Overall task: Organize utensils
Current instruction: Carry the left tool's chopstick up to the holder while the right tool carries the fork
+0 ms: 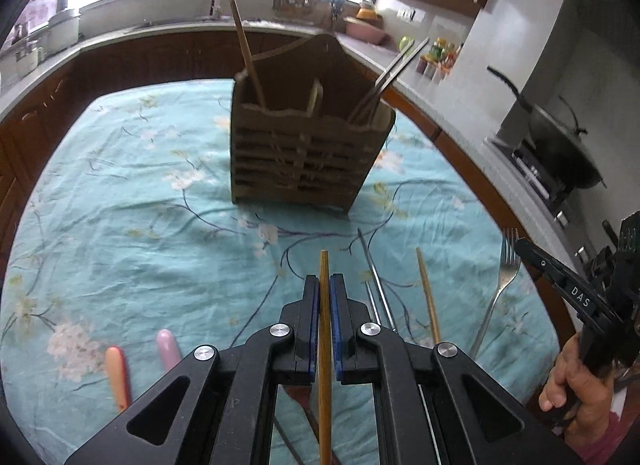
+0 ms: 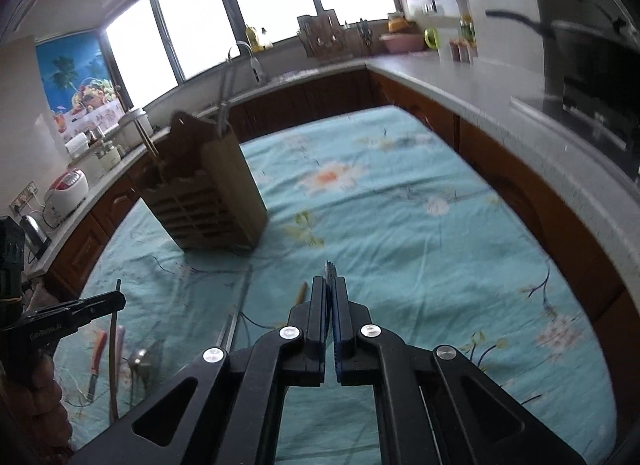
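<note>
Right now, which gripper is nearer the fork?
Right. The right gripper is at the fork, tines showing between its fingertips; the left gripper, shut on a chopstick, sits well to the fork's left.

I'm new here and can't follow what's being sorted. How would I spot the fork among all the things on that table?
Start at the brown slatted utensil holder standing on the turquoise floral tablecloth. Come toward the near right edge of the cloth, past the loose wooden chopstick and the thin metal rods. The fork lies farthest right, the only shiny piece with tines, which point away.
</note>
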{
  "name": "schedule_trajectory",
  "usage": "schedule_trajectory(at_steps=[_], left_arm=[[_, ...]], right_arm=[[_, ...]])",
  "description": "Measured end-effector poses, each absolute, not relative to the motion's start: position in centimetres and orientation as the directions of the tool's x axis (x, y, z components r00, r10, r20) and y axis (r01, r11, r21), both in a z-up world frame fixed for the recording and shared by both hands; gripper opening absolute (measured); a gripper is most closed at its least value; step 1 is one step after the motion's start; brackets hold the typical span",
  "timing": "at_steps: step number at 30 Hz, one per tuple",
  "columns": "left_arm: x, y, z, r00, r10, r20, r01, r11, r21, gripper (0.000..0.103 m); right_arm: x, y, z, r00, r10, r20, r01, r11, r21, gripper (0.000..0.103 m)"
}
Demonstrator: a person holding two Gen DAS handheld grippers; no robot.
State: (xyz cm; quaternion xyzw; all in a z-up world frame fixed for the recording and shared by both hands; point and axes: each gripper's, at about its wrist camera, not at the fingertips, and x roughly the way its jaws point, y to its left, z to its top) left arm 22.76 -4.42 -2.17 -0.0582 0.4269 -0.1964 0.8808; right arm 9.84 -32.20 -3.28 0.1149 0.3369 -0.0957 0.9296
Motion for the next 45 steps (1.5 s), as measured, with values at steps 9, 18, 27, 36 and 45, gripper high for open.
schedule_trajectory(at_steps=[9,18,27,36,45], left_arm=[[19.1,-1.5,1.8,0.636,-0.402,-0.658,0.282,0.915,-0.288,0.004],[17.2,0.5,3.4,0.675,-0.391,-0.626,0.249,0.919,-0.306,0.004],[16.1,2.3,4.7,0.716,-0.374,-0.589,0.217,0.922,-0.322,0.004],[16.0,3.5,5.2,0.739,-0.370,-0.564,0.208,0.920,-0.332,0.004],[16.4,4.4,6.3,0.772,-0.370,-0.518,0.207,0.916,-0.345,0.004]], right_arm=[[8.3,-30.3,0.6,0.816,-0.134,-0.563,0.228,0.968,0.101,0.003],[7.7,-29.3,2.1,0.846,-0.142,-0.513,0.214,0.973,0.083,0.003],[7.3,-28.5,3.2,0.861,-0.139,-0.490,0.201,0.976,0.077,0.003],[7.8,-27.3,3.9,0.872,-0.112,-0.477,0.168,0.983,0.077,0.003],[9.2,-26.4,4.6,0.886,-0.078,-0.456,0.129,0.988,0.081,0.003]])
